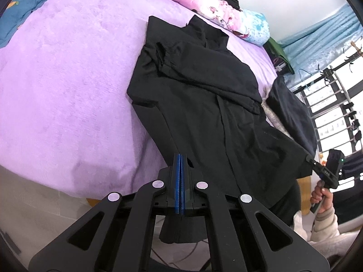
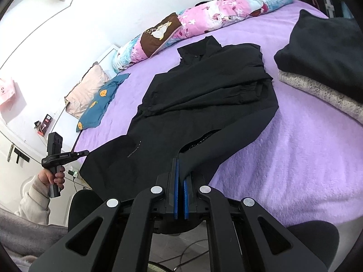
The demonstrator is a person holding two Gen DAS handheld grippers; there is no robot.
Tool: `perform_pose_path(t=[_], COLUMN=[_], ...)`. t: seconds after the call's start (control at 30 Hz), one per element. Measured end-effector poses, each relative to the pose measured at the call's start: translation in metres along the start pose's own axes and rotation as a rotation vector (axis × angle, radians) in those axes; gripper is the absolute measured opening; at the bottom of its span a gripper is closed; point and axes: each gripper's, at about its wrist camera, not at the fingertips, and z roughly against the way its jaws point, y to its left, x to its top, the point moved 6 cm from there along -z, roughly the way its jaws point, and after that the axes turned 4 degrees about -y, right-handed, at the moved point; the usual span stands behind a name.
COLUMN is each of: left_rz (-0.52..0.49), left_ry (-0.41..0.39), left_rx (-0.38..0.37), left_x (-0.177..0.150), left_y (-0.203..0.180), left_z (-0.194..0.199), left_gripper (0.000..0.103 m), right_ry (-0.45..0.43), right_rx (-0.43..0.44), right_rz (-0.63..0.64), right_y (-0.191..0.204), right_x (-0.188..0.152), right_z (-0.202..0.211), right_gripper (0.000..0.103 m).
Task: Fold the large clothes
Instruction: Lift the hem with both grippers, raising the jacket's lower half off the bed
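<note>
A black jacket (image 1: 204, 95) is laid lengthwise on a bed (image 1: 68, 79) covered in purple plush, collar toward 12 o'clock and hem toward 6 o'clock. Both sleeves are already crossed over the chest, so that a narrow column is formed before the lengthwise fold. The left hand-held gripper (image 1: 180, 158) is clamped on the hem corner at 6 o'clock of the left wrist view, cloth hanging below its blue pads. The right hand-held gripper (image 2: 180, 163) is likewise closed on the opposite hem corner, a fold of fabric being pinched between its pads. The two corners are held apart and raised clear of the mattress edge, presumably so that the hem stays taut and can be carried toward the collar without creasing. In each view the other gripper is seen at the far hem corner, gripped by a hand (image 2: 53, 176) in a pale sleeve. Folded garments (image 2: 322, 56) are stacked at 2 o'clock in the right wrist view, well apart from the jacket; pillows (image 2: 181, 27) line the far edge.
</note>
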Motion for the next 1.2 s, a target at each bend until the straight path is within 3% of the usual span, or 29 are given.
perform_pose_path(t=[0.33,0.57,0.6,0.63,0.67,0.73,0.8,0.87,1.0,1.1,1.2], left_rz=[-0.024,0.021,0.037,0.055,0.069,0.108,0.155,0.184,0.179,0.223,0.237], left_ry=[-0.024,0.057,0.068,0.076,0.081,0.084,0.107,0.127,0.254,0.305,0.342], left_rx=[0.009,0.076,0.077,0.089,0.098,0.089,0.09,0.078,0.023,-0.051,-0.075], left_x=[0.018,-0.012,-0.02,-0.026,-0.031,-0.044,-0.059,-0.07,-0.106,-0.131,-0.15], left_y=[-0.004,0.019,0.025,0.034,0.04,0.052,0.067,0.08,0.099,0.112,0.122], left_z=[0.016,-0.021,-0.027,-0.031,-0.034,-0.04,-0.047,-0.053,-0.077,-0.09,-0.103], left_gripper=[0.0,0.007,0.02,0.048,0.062,0.083,0.092,0.095,0.097,0.097,0.097], right_ry=[-0.021,-0.003,0.003,0.008,0.012,0.013,0.013,0.014,0.018,0.022,0.026], right_rx=[0.038,0.038,0.038,0.038,0.038,0.039,0.039,0.039,0.037,0.036,0.038], right_rz=[0.03,0.042,0.042,0.042,0.044,0.042,0.048,0.056,0.064,0.068,0.061], right_y=[0.02,0.024,0.023,0.023,0.023,0.025,0.027,0.029,0.033,0.035,0.036], right_x=[0.02,0.018,0.017,0.016,0.016,0.017,0.02,0.022,0.025,0.025,0.026], right_z=[0.002,-0.006,-0.008,-0.009,-0.01,-0.011,-0.011,-0.011,-0.011,-0.012,-0.012], right_gripper=[0.004,0.004,0.004,0.004,0.004,0.004,0.004,0.004,0.004,0.004,0.004])
